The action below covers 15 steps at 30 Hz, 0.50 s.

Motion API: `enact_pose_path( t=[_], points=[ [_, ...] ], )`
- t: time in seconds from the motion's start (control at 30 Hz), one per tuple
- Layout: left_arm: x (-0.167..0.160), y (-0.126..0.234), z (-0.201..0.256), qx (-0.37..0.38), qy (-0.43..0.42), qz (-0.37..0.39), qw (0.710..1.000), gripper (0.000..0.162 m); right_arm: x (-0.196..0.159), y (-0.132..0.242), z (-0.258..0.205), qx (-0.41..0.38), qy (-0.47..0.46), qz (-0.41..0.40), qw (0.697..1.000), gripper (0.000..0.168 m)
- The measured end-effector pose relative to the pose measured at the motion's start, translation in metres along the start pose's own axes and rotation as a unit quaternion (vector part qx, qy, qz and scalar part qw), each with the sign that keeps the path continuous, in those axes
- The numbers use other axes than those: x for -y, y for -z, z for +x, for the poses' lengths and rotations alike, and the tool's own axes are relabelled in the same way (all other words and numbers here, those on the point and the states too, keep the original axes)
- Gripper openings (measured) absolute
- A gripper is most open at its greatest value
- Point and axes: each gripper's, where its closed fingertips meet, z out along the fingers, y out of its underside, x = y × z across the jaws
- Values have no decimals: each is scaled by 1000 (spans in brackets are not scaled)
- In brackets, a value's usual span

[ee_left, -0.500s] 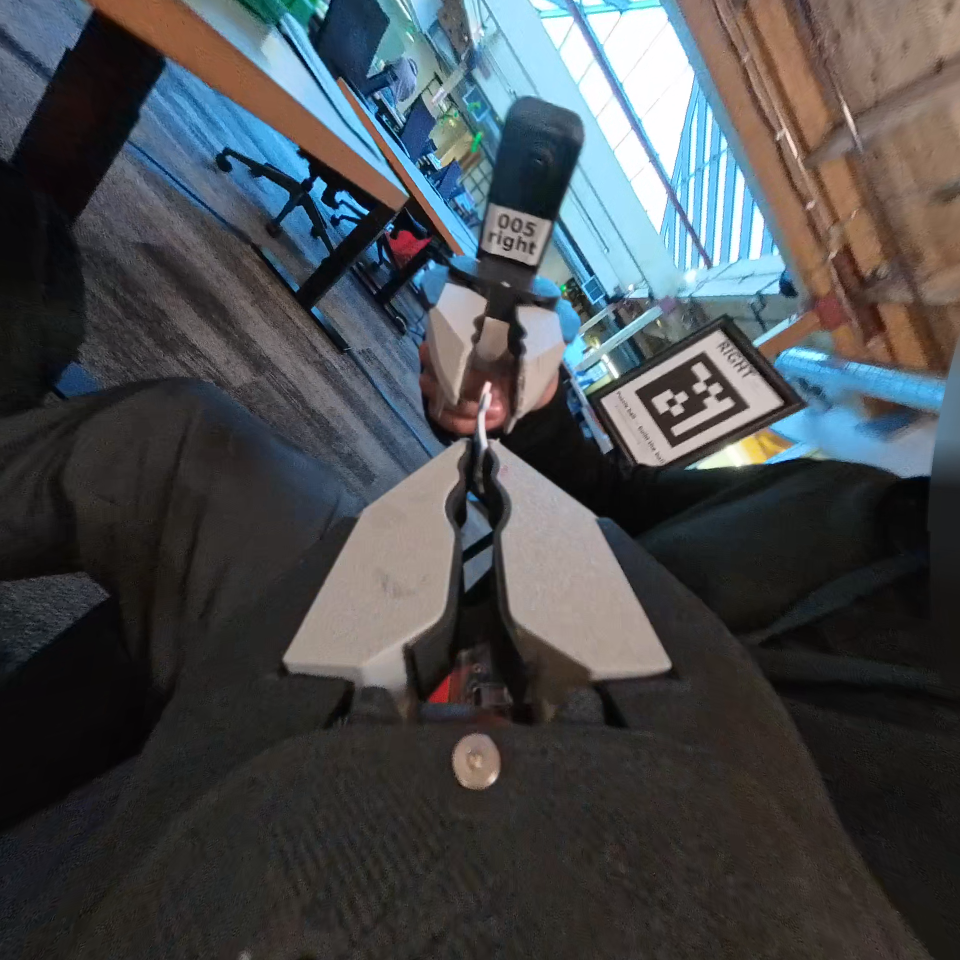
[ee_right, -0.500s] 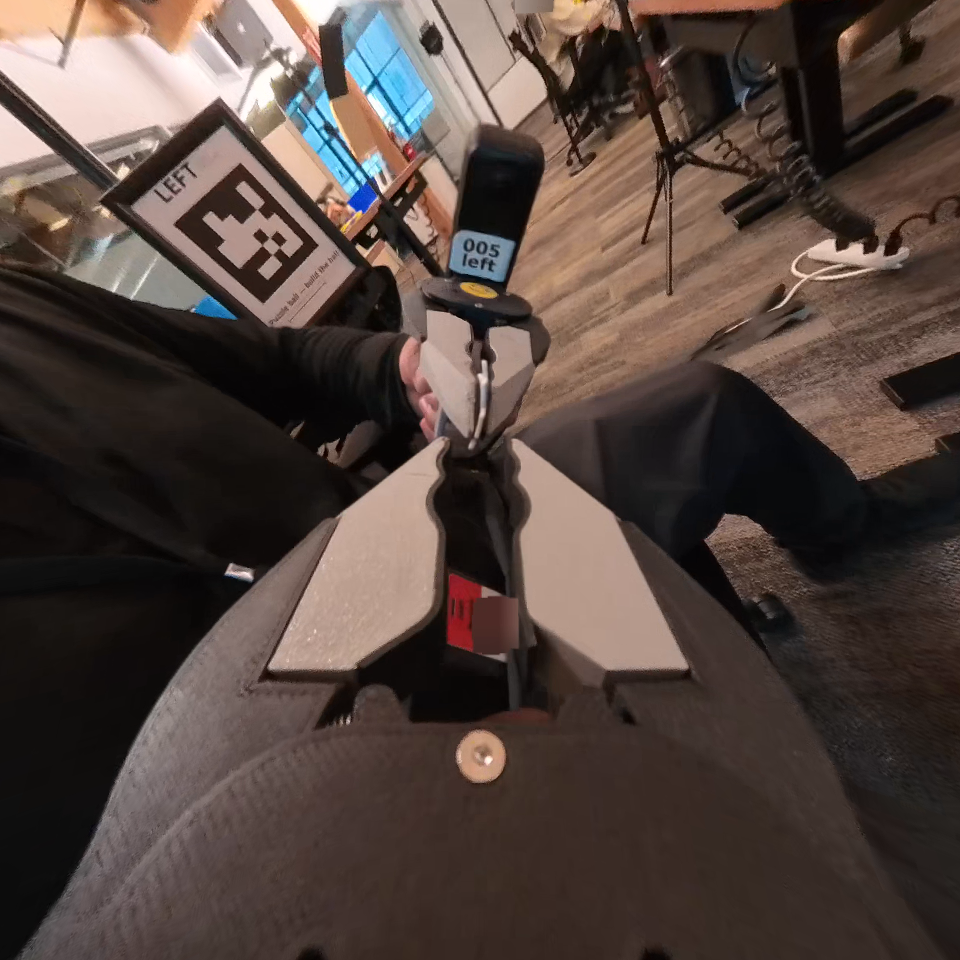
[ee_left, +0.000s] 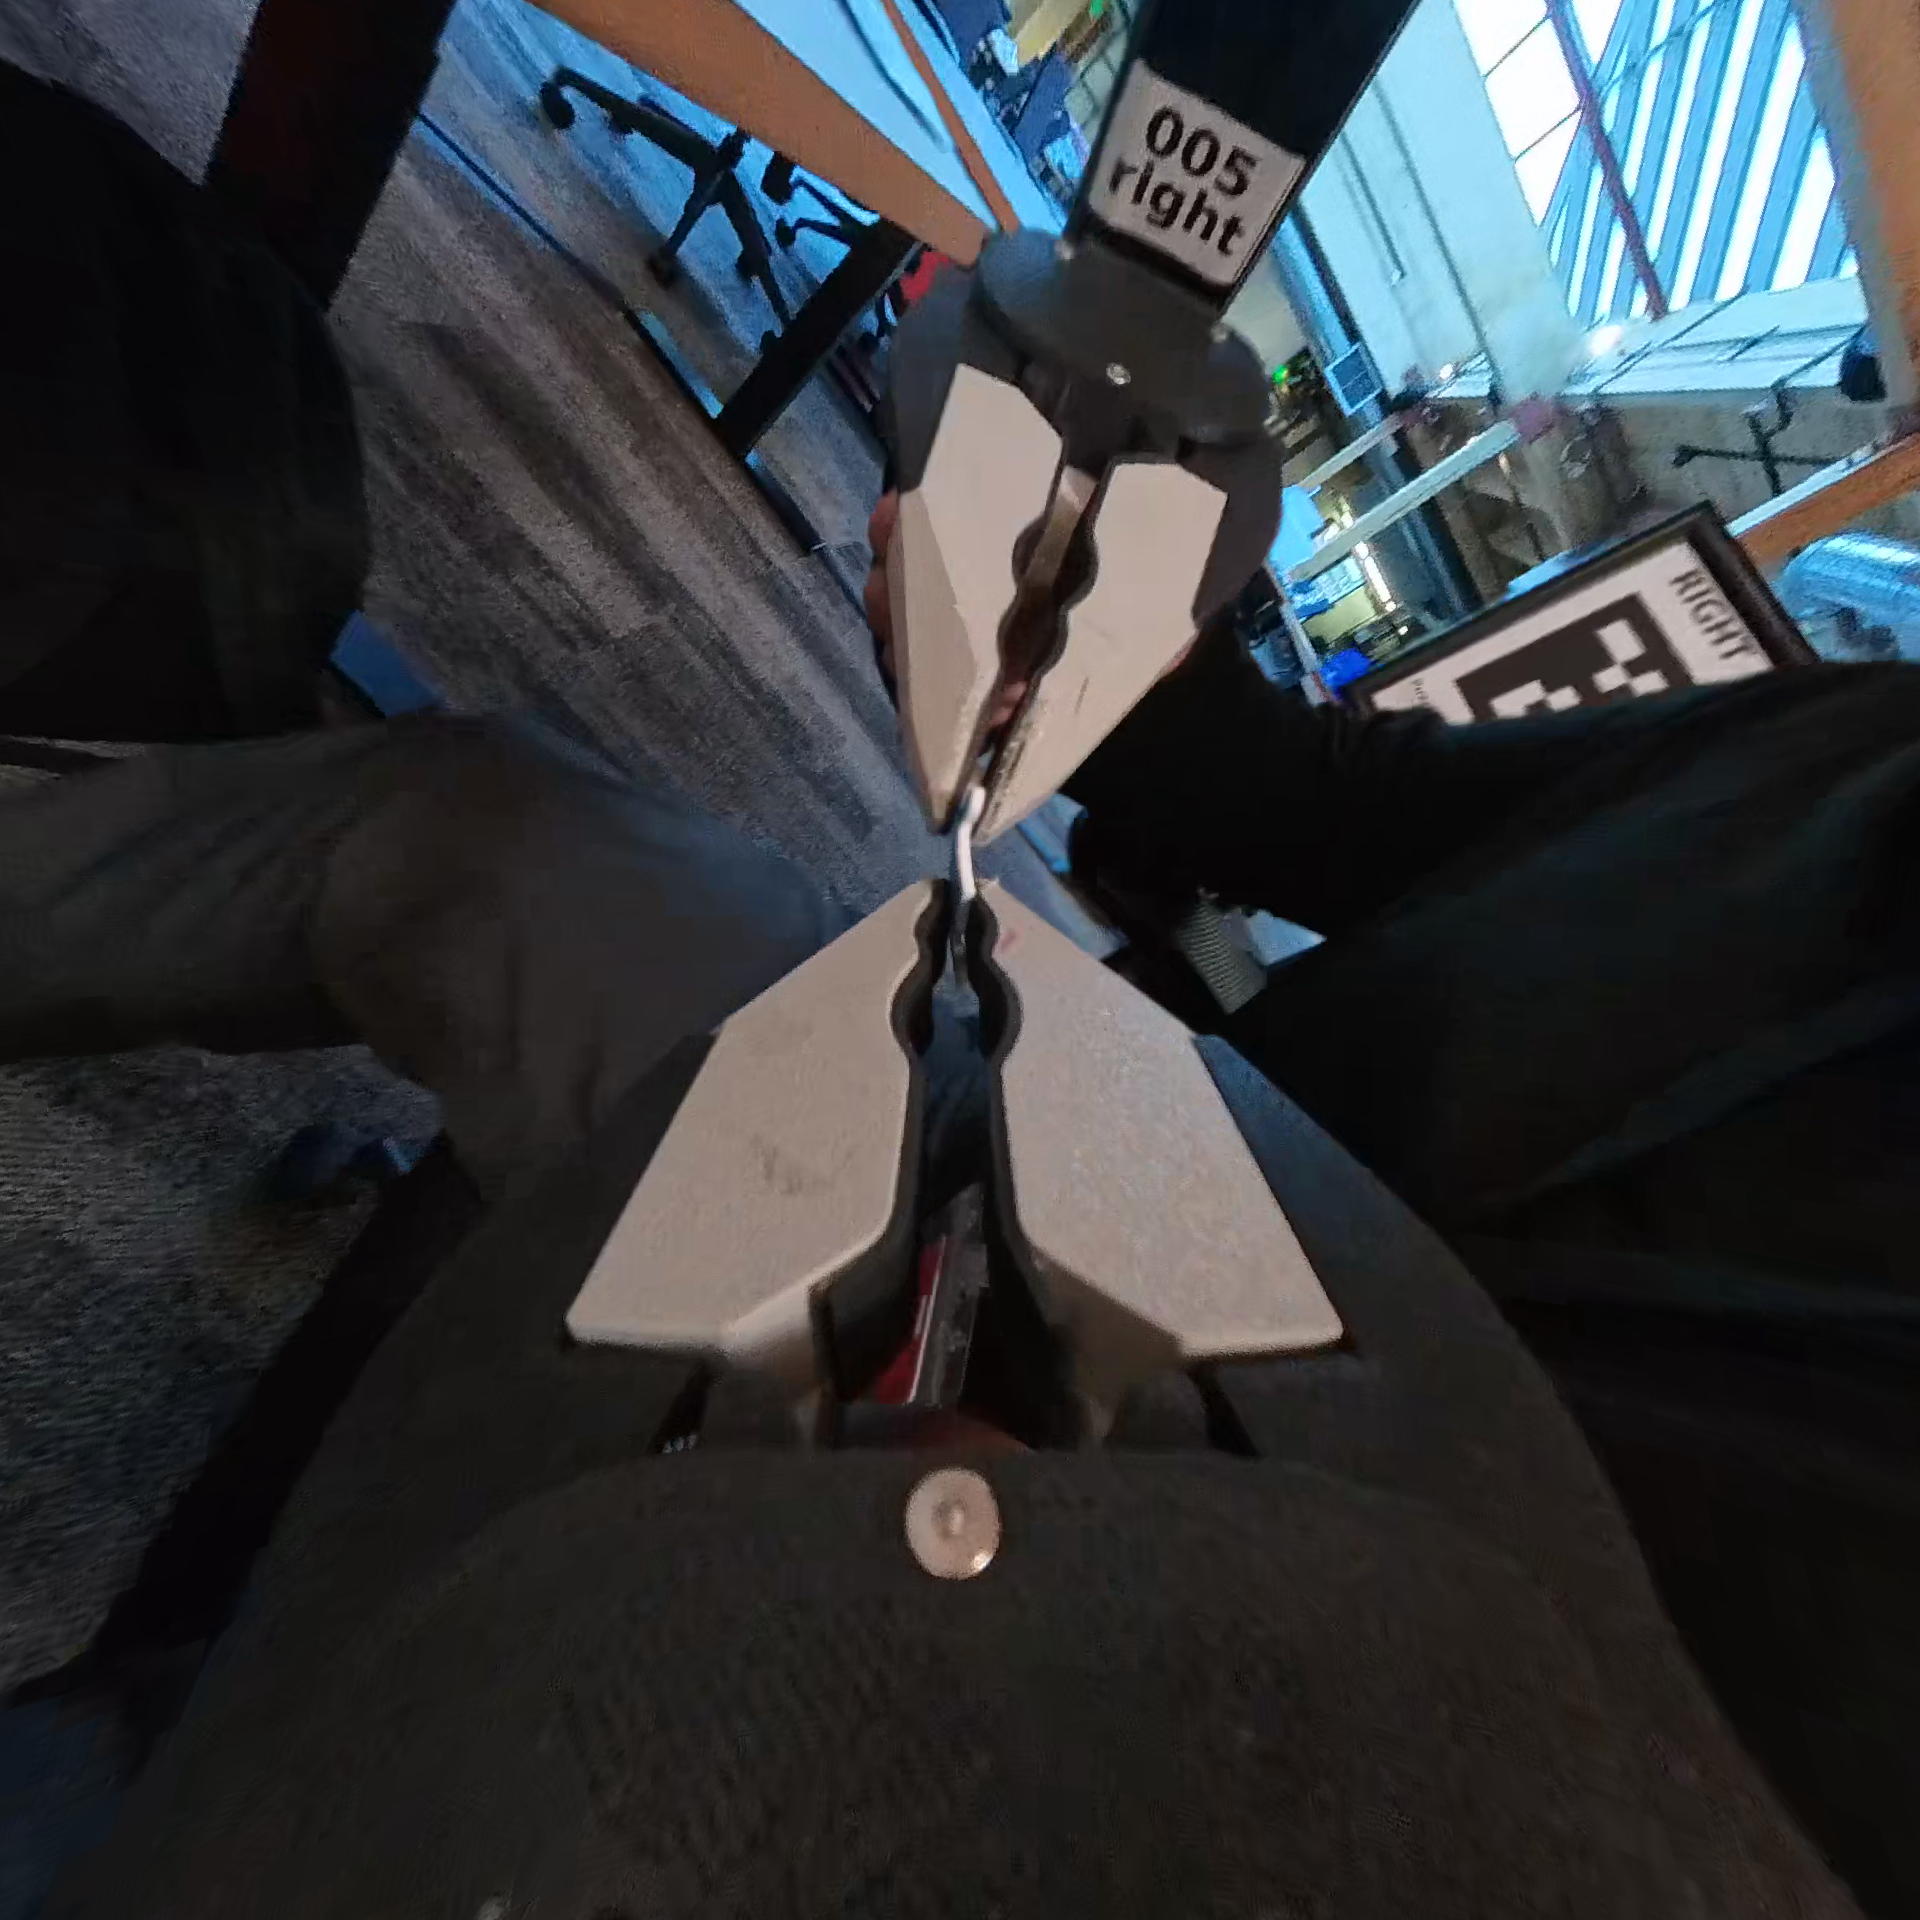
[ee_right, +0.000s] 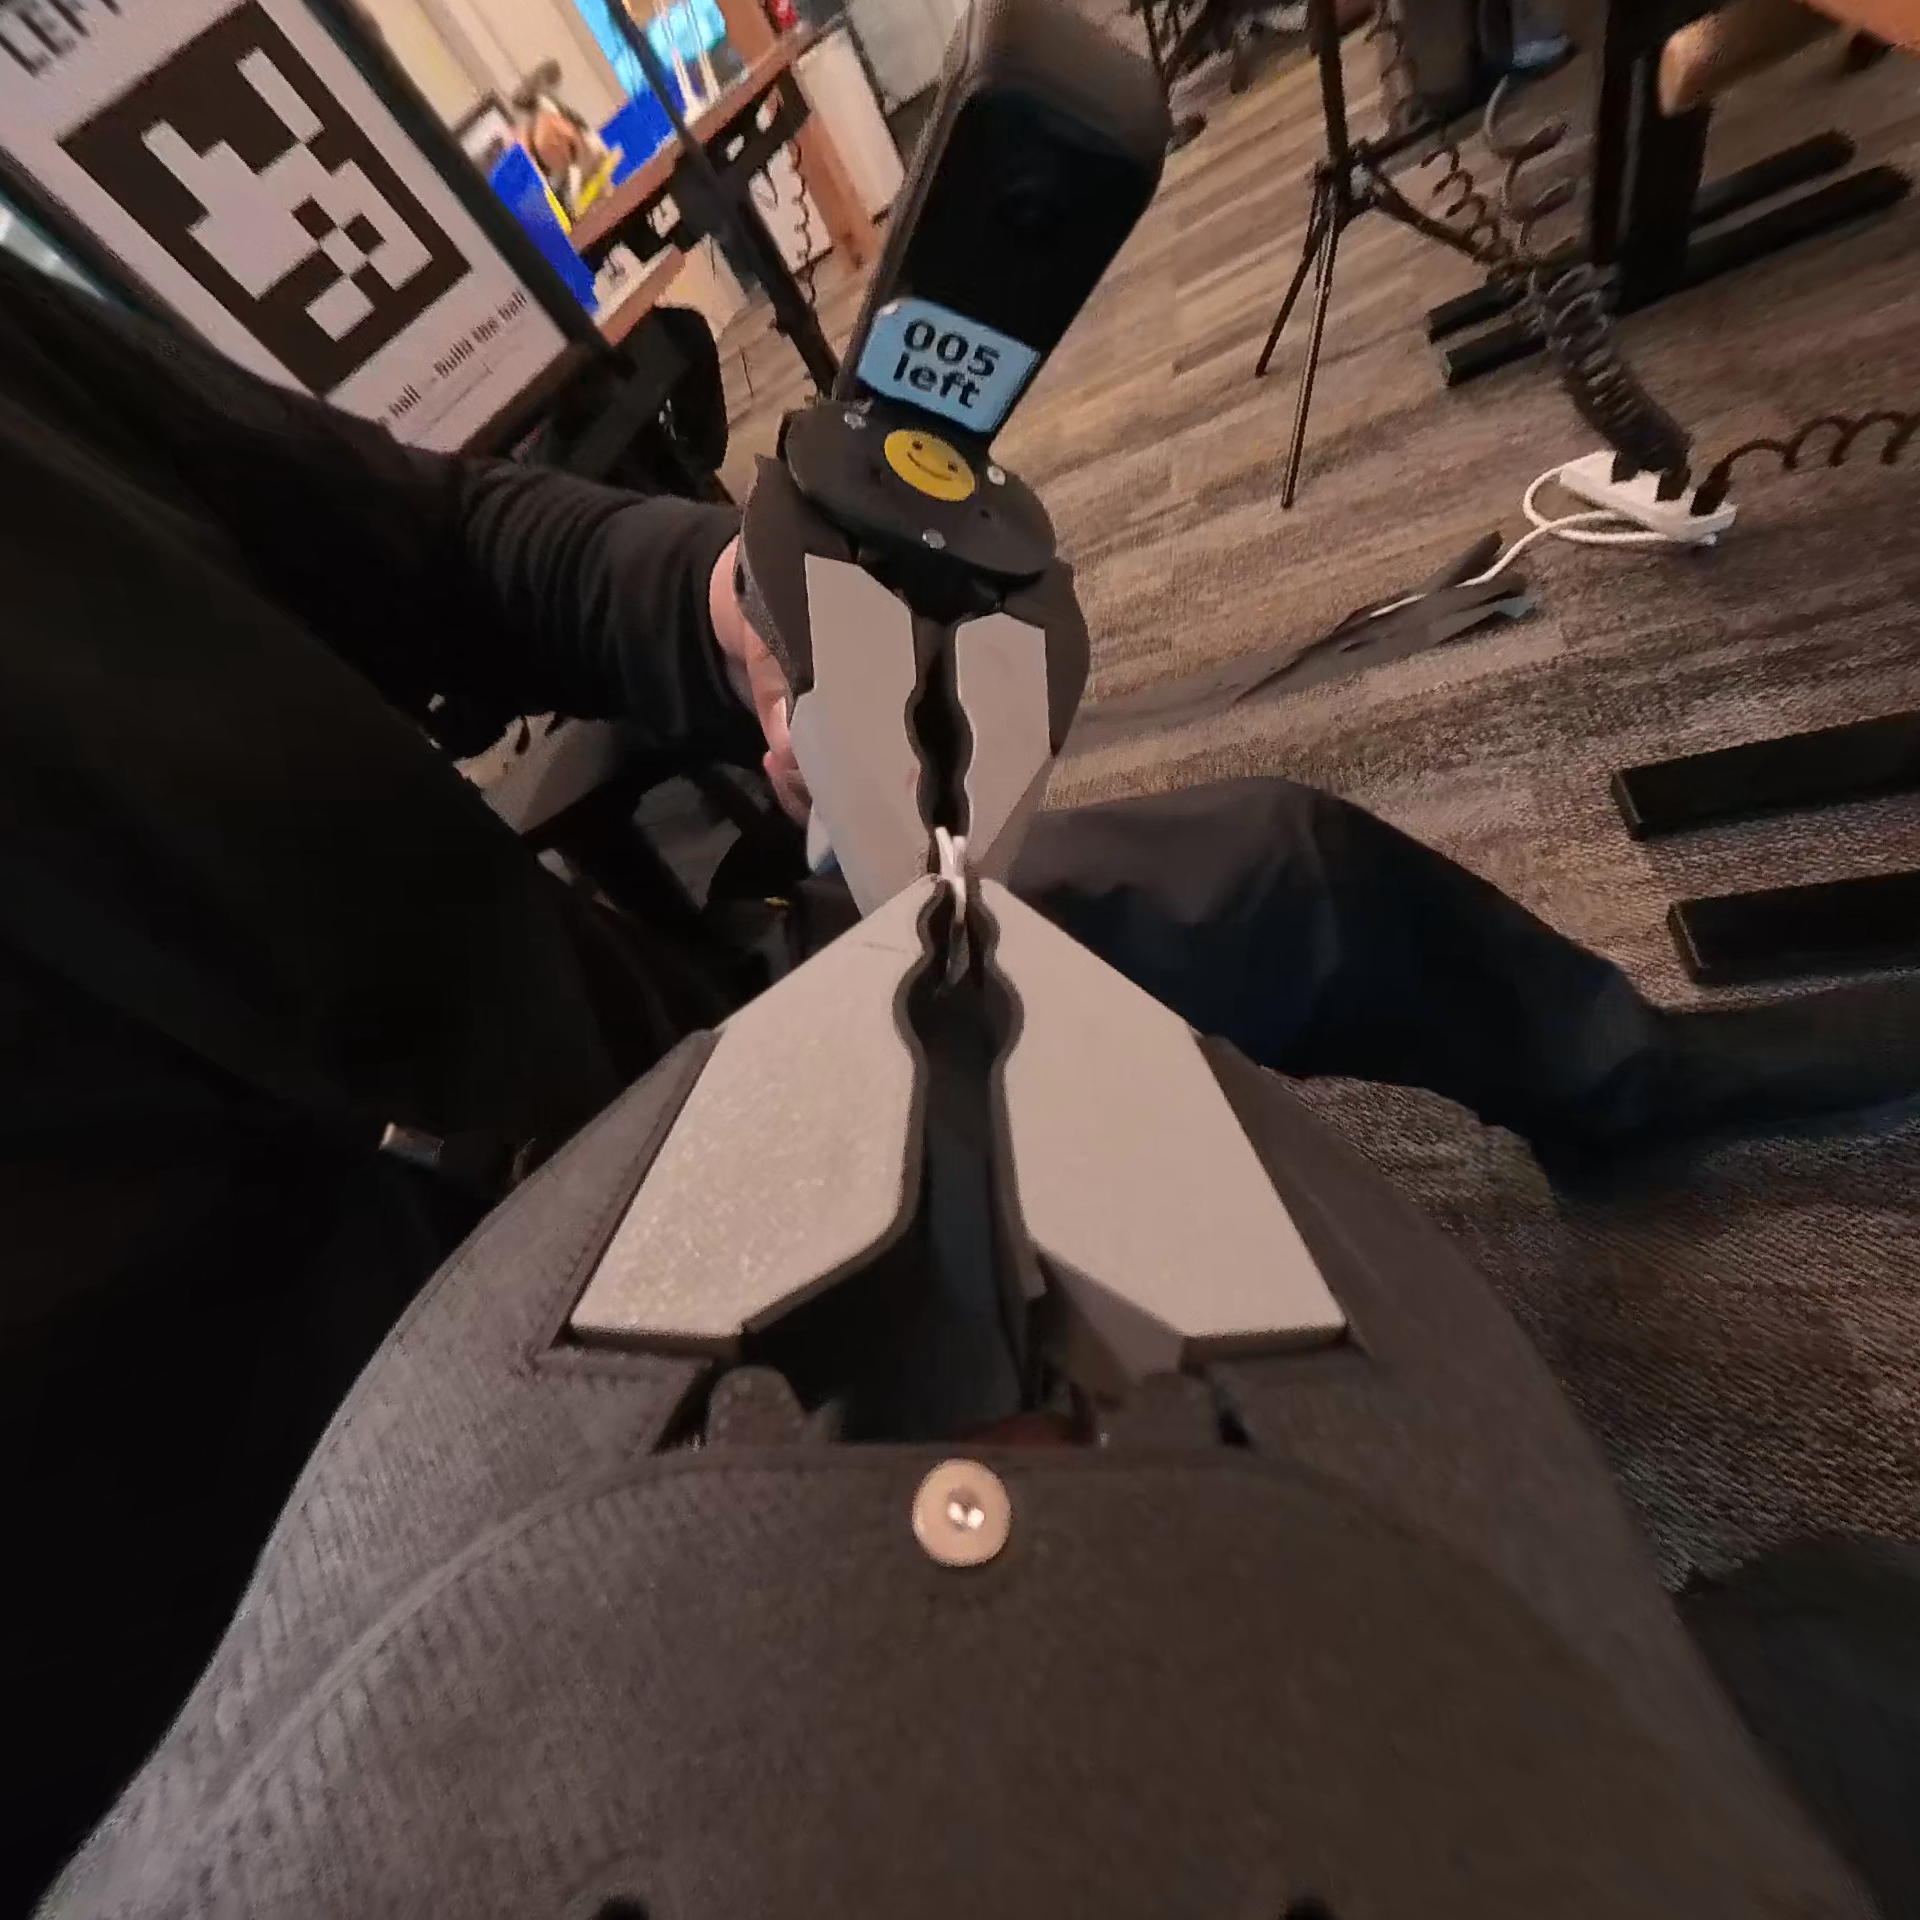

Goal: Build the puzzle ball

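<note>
A thin white puzzle piece, seen edge-on, bridges the two gripper tips; I cannot tell whether it is one piece or two joined. My left gripper is shut on its near end. My right gripper faces it tip to tip, shut on the far end. In the right wrist view the white piece sits between my right gripper and the left gripper. A hand in a black sleeve holds the left gripper. No assembled ball shows.
The person's legs in dark trousers lie below the grippers, above grey carpet. A framed marker board stands behind each hand. A desk, office chair, tripod, power strip and black bars stand farther off. Left and right tips are no more than a few centimetres apart.
The facing gripper looks larger and nearer in both views. The white piece stays pinched between the two tips, and both grippers stay shut.
</note>
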Motion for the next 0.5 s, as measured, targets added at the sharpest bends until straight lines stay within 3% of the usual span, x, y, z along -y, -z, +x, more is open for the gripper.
enact_pose_path(
  t=[0.13, 0.23, 0.3, 0.4, 0.5],
  points=[
    [27, 14, -28, -10, -32, -5, 999, 0, 17, -7, 36, -7, 42, -19, 999, 0],
    [60, 34, -44, -20, -99, -16, 995, 10, 52, 0, 61, -38, 108, -4, 993, 0],
    [88, 54, -55, -13, -151, -23, 988, 23, 87, 18, 77, -73, 158, 36, 984, 0],
    [127, 90, -42, -39, -241, -13, 970, 20, 148, 61, 82, -124, 235, 127, 956, 0],
    [162, 124, -33, -23, -305, 11, 952, 20, 193, 111, 93, -218, 315, 188, 904, 0]
  ],
)
